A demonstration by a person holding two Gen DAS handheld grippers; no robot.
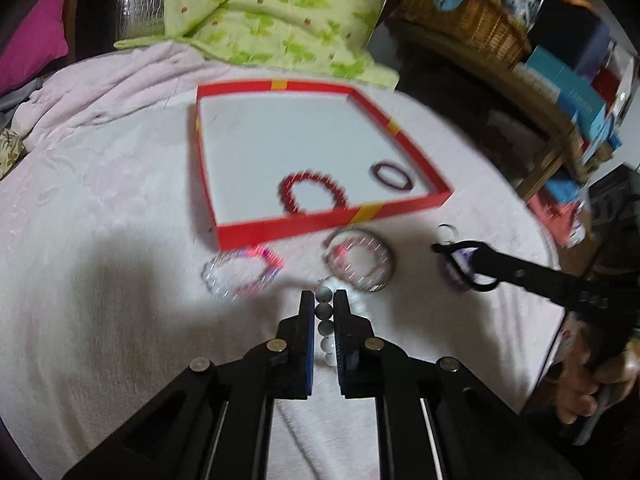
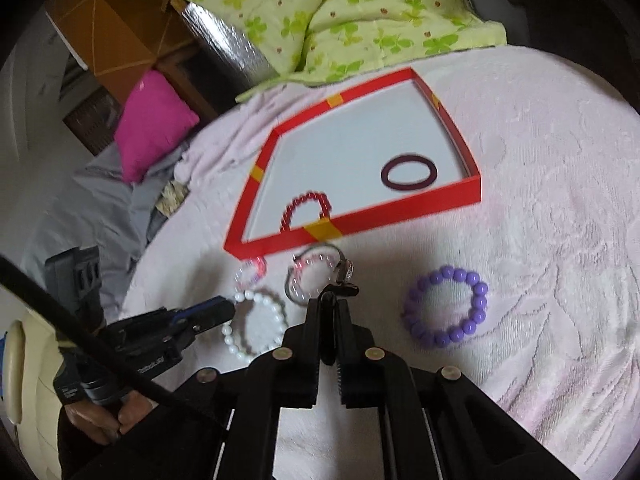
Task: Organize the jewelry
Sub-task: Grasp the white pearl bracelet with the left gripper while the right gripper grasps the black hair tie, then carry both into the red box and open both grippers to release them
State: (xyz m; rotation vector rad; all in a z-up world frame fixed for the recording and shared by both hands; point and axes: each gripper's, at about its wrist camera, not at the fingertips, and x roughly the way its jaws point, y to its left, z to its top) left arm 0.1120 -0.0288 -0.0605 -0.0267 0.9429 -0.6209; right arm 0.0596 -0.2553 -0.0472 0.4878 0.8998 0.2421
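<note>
Two bracelets already in red tray (image 1: 320, 228). My left gripper (image 1: 324, 300) is clamped on white bead bracelet (image 2: 256, 324); right gripper (image 2: 330, 300) is pinched on a thin dark band (image 2: 329, 332), prob. the watch strap. Next: lift both, carry over tray rim w/o snagging.

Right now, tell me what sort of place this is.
Probably a bedroom: the work surface looks like a bed under a pale pink blanket, with a green floral quilt and a magenta pillow at its edge.
</note>
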